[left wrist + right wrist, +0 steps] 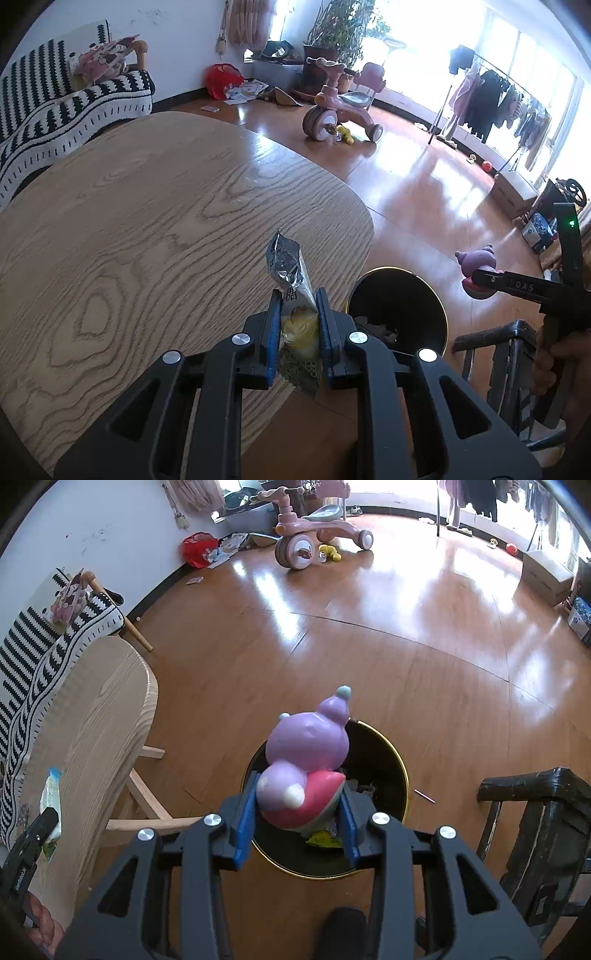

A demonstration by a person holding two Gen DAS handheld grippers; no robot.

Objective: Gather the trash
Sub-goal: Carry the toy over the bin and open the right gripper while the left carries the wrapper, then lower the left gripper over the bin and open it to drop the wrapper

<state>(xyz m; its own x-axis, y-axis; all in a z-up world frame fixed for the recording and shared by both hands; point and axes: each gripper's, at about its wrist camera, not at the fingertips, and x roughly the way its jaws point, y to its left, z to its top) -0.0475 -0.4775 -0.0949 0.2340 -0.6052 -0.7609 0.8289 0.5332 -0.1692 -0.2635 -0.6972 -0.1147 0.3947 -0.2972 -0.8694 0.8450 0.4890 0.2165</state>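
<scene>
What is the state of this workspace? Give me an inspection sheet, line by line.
Surface: wooden table, grain top; wrapper held over its near edge.
Job's things: snack wrapper, silver and yellow; purple and pink toy, directly above the bin mouth; black bin with gold rim on the floor, some trash already inside.
Clutter: thin stick on the floor beside the bin.
Grippers: left gripper shut on the wrapper; right gripper shut on the toy.
Cables: nothing seen.
Surroundings: pink tricycle, red bag, striped sofa, clothes rack, dark chair.
</scene>
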